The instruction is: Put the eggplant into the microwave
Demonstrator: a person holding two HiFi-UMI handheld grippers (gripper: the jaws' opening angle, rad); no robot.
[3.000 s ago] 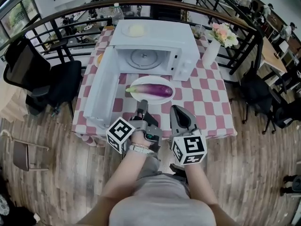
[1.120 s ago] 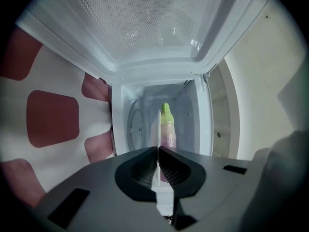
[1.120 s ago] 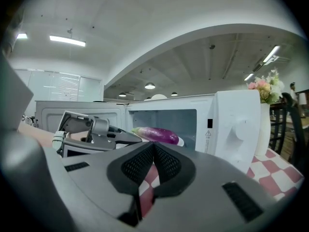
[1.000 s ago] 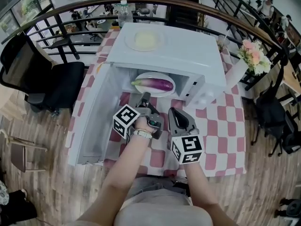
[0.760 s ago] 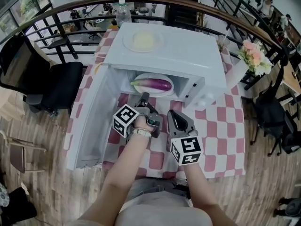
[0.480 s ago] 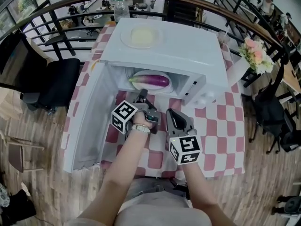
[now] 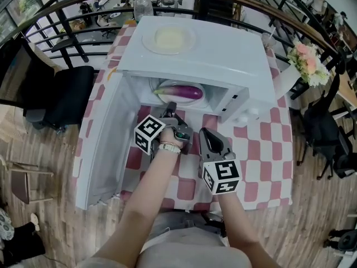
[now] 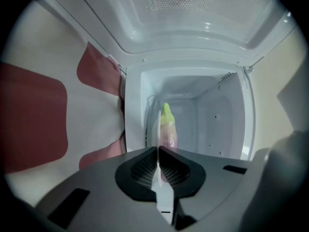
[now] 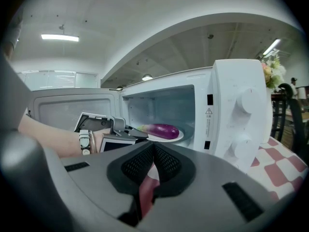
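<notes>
Where the checked table carries it, the white microwave stands with its door swung wide open to the left. At the opening, the left gripper reaches toward the cavity, its fingers clenched on the near rim of a white plate that is inside the microwave. Beside it, over the table, the right gripper hangs with its fingers pressed together on nothing. The purple eggplant lies across that plate, inside the microwave, green stem end to the left.
</notes>
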